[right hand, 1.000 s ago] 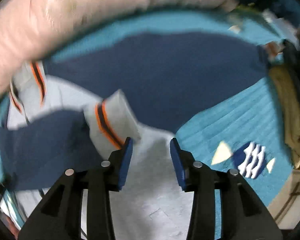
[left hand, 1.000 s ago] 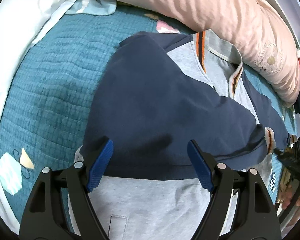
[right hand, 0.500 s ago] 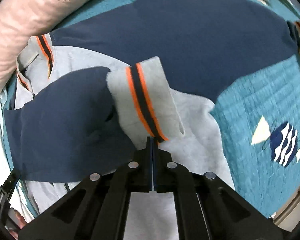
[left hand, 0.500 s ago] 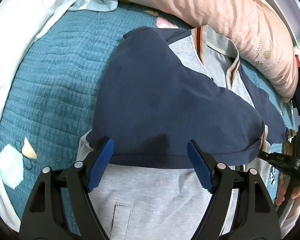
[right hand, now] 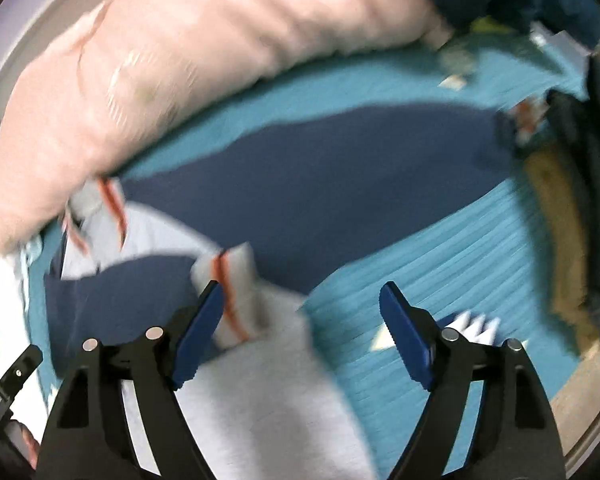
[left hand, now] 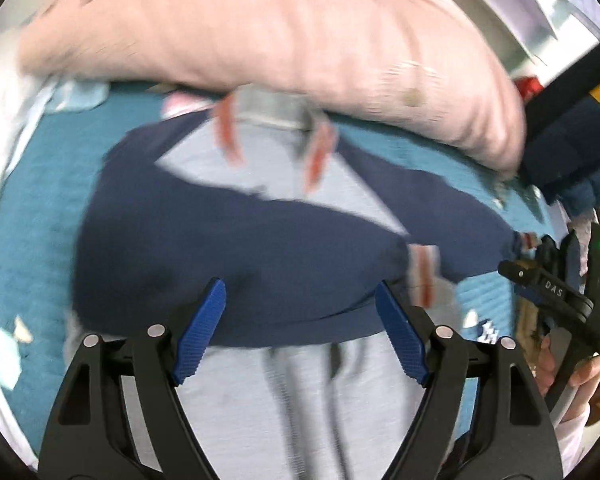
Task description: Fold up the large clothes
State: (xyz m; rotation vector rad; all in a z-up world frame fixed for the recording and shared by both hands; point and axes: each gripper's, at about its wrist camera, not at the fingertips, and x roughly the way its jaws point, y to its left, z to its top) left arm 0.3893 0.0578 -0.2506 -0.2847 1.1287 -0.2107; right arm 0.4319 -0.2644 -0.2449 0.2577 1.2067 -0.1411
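- Both the left gripper (left hand: 300, 332) and the right gripper (right hand: 300, 332) are spreading their jaws wide, each gripping nothing.
- The sweater (left hand: 236, 248) is lying on the bed (right hand: 440, 248) beyond both pairs of jaws, one navy sleeve (right hand: 128, 292) folded across its grey front.
- Risk: the striped cuff (right hand: 232, 288), sitting just beside the right gripper's left jaw, is likely to snag and drag the fold open.
- Count: one sweater, two sleeves, two grippers, one pink pillow (left hand: 280, 48).
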